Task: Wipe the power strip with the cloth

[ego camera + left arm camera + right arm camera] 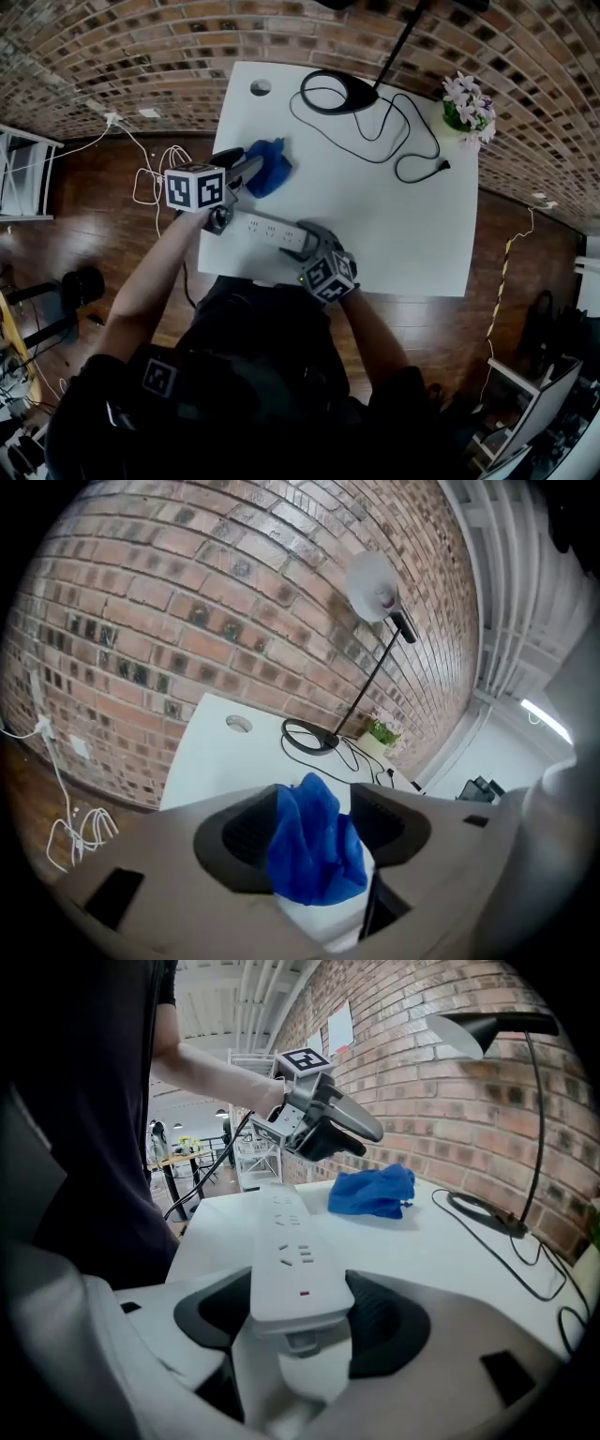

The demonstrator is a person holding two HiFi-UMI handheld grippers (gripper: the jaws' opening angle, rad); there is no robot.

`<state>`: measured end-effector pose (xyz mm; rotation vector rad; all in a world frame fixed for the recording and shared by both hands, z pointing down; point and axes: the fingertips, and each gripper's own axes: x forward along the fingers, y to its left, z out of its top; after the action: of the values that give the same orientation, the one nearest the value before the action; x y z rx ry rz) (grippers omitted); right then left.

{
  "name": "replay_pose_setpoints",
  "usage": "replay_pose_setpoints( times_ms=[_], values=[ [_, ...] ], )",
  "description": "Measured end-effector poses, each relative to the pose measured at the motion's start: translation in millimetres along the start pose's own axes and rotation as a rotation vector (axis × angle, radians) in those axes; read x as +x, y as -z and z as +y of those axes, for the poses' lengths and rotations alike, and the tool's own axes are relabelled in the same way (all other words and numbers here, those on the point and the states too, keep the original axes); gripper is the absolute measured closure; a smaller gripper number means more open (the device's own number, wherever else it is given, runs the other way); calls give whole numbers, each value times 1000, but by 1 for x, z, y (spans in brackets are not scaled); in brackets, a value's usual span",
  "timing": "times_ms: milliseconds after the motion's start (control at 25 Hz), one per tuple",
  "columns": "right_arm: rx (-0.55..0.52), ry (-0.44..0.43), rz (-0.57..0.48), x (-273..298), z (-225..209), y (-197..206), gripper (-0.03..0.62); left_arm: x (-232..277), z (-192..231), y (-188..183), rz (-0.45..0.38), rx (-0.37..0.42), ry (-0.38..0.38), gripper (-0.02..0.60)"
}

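Blue cloth lies loose; right gripper clamps power strip.

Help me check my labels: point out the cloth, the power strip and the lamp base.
cloth [373, 1192], right gripper view, middle of the crumpled bundle.
power strip [292, 1269], right gripper view, top face near the sockets.
lamp base [354, 96], head view, dark part of the oval.

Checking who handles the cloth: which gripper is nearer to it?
Left. The left gripper hangs open right at the blue cloth; the right gripper grips the power strip, farther away.
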<state>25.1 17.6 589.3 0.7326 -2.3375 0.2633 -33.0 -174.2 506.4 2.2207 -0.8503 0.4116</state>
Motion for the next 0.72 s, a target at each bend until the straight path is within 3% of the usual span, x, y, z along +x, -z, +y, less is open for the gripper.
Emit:
replay_pose_setpoints(
  times_ms=[240,360,440,600,720],
  values=[
    [44,-64,13,-6,5,1,278,-35,-1,-11,-74,17,-18,335],
    [106,-113,-36,-28,7,-14,278,-56,-9,-19,-118,30,-3,462],
    [198,-124,-136,-48,5,-34,278,-69,-15,-17,-126,46,-11,591],
    [477,-178,-467,-91,-9,-104,291,-85,-31,-5,-87,140,-42,591],
    [556,-281,-640,-111,-13,-152,312,-95,-44,-5,-106,156,-46,589]
  ],
)
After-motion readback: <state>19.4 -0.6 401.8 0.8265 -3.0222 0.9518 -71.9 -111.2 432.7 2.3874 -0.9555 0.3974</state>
